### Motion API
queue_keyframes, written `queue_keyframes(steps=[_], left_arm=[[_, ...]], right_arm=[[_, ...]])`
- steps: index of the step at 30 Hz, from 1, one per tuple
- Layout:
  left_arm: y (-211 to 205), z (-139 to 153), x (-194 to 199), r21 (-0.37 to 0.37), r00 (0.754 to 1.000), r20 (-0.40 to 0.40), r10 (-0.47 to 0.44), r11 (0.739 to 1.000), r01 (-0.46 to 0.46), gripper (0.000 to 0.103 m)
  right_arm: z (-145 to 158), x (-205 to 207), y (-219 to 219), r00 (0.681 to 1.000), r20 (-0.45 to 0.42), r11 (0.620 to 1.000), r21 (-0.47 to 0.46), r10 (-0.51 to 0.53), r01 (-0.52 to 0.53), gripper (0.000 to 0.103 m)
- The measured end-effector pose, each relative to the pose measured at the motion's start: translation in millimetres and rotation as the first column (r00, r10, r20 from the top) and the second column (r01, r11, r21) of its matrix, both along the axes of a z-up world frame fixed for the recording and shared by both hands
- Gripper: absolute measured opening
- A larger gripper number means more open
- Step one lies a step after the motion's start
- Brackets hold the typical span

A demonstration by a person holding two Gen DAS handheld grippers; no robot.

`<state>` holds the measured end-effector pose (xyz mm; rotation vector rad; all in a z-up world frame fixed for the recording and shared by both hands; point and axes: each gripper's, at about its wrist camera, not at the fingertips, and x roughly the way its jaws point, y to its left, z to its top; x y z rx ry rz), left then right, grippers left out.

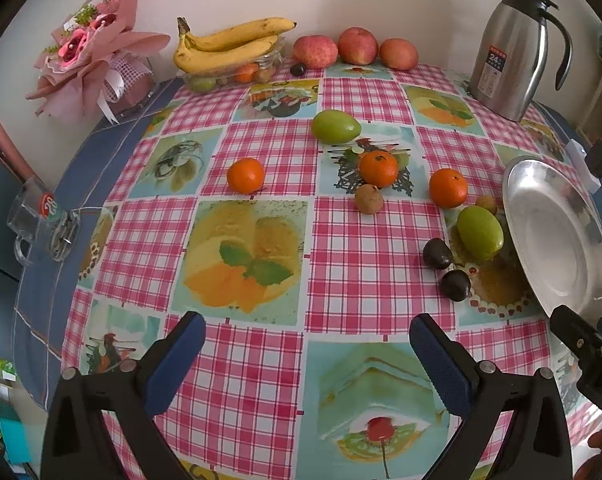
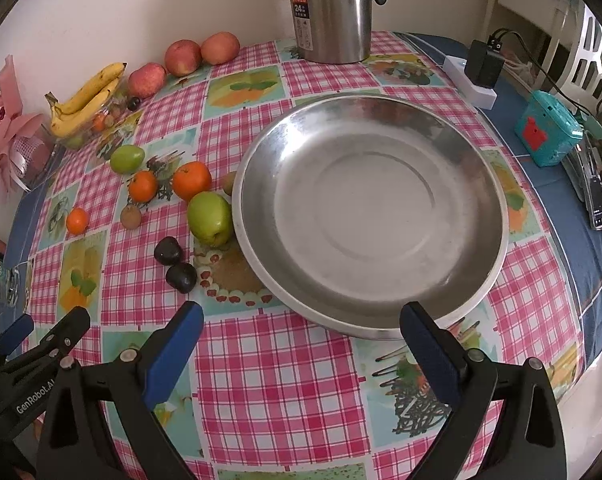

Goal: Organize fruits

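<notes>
Here, left gripper and right gripper both agape, empty; loose fruit left of empty steel plate; green fruit touching rim, ahead-left of right gripper, nearer left one

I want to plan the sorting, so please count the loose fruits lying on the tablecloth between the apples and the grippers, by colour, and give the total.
Orange: 3
Green: 2
Dark purple: 2
Brown: 2
Total: 9
The steel plate holds none.
</notes>
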<state>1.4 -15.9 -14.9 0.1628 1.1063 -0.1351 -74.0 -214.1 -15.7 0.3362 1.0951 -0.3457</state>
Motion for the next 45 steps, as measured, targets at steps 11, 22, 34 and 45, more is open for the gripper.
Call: queue_keyframes(steps=[11,22,34,45], left_arm=[[-0.6,-2.8,0.2,0.005,1.0,-0.009,0.001,1.0,-0.001,0.103],[-0.5,-4.4,-0.7,0.002,1.0,-0.012,0.002,1.0,-0.002,0.103],[-0.7,-4.5,-0.6,0.003,1.0,-0.013,0.002,1.0,-0.002,0.103],[-1.3,-6.0,-2.7,-0.01,1.0,-0.017,-0.007,1.0,0.007,0.103]], right_arm=[[-0.7,0.5,0.6,1.0,0.0,1.0,0.005,0.001,-0.001,0.099],[-1.1,0.3,1.3,1.0,0.0,1.0,0.004,0.0,0.0,0.099],[-2.7,0.2,2.4,1.0,-0.002,1.0,0.006,0.001,-0.001,0.099],[-4.6,0.9,3.3,1.0,-0.001,1.0,0.017,0.007,-0.007,0.099]])
